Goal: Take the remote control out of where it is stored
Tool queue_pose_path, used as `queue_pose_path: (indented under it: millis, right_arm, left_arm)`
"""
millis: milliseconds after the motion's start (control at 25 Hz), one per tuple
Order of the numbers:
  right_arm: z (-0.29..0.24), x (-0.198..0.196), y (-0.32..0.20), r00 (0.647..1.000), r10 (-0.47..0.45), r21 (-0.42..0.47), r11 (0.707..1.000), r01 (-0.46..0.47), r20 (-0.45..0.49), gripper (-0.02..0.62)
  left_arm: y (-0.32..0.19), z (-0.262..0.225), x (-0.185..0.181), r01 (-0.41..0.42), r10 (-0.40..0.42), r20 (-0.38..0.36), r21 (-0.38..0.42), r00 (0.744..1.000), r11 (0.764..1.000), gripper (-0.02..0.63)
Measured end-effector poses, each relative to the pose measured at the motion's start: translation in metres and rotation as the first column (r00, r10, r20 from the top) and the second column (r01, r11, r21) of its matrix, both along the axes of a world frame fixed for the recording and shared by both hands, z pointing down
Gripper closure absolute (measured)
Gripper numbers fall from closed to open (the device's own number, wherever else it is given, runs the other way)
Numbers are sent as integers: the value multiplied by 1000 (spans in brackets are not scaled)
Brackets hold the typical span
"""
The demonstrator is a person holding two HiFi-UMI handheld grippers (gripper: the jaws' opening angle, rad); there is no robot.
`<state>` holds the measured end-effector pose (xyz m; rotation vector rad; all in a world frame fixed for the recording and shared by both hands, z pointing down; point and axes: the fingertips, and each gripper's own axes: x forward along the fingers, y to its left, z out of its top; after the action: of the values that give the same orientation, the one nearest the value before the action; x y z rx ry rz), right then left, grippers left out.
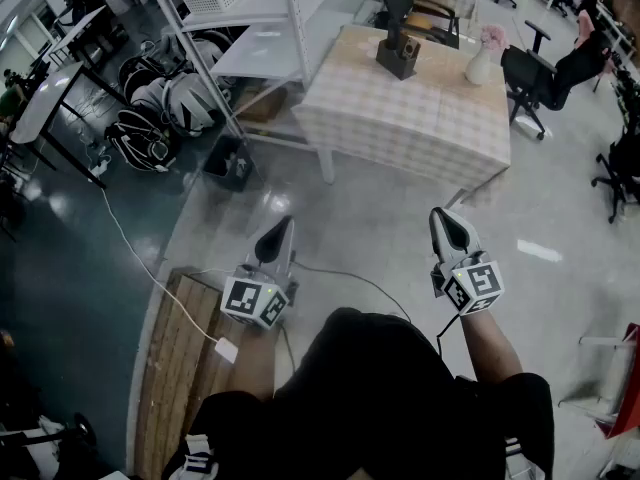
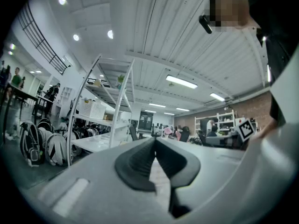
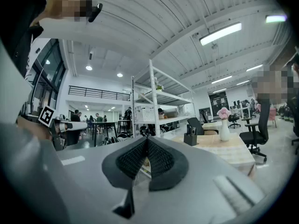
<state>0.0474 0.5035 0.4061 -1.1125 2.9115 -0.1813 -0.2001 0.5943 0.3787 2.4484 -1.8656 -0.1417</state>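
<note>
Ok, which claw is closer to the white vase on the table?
Right. The right claw is short of the vase, nearly in line with it; the left claw is also short, well off to its left.

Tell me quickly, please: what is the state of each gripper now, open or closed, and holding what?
Left gripper: jaws closed, holding nothing.
Right gripper: jaws closed, holding nothing.
</note>
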Motion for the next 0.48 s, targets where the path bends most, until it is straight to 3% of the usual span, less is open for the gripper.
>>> queue_pose_path:
  millis: [480]
  right_arm:
    - [9,-26,18,999,26,-19,999,-25,20,591]
  left_arm:
    - [10,12,-25,-50,51,-32,11,998,999,604]
